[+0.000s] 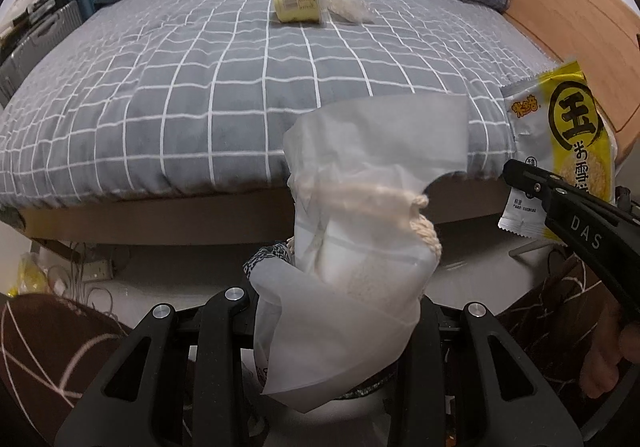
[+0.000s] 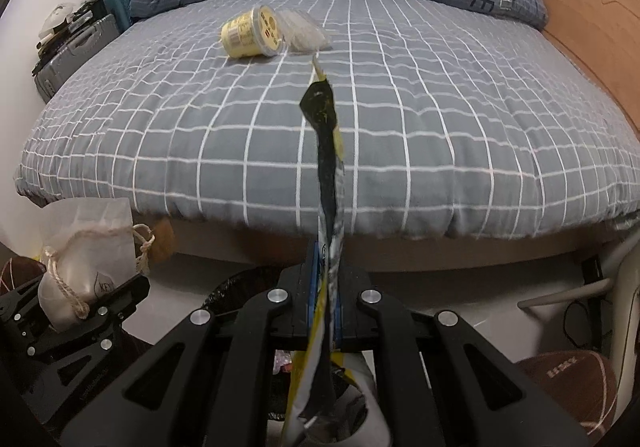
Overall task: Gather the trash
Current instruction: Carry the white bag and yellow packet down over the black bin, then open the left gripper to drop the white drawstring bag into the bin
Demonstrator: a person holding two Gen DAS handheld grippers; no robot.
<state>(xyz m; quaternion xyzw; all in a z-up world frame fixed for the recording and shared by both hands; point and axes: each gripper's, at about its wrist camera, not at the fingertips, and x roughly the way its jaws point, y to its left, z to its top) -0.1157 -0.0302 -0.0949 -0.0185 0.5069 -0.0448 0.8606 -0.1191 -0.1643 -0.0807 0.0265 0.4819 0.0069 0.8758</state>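
1. Trash fills both your tongs: the left tongs (image 1: 336,311) are clamped on a translucent bag (image 1: 360,215) with a cord drawstring, and the right tongs (image 2: 326,311) are clamped on a yellow wrapper (image 2: 329,183), seen edge-on in their own view and face-on at the right edge of the left view.
2. Both loads hang off the near edge of the bed (image 2: 440,119), over the floor, with the wrapper to the right of the bag and apart from it.
3. What looks like a bin with a dark liner (image 2: 236,287) sits low between the two tongs, below the held pieces; its mouth is mostly hidden, so I judge its place only roughly.
4. Still lying on the bed are a yellow cup (image 2: 250,31) on its side and a clear sleeve (image 2: 306,31) touching it on its right.
5. Those two lie straight ahead and far up the bed, slightly left of the right tongs' line; the cup's long axis runs roughly across your view, mouth toward the sleeve.
6. Neither hand looks clearly nearer; both must probably drop their loads first.
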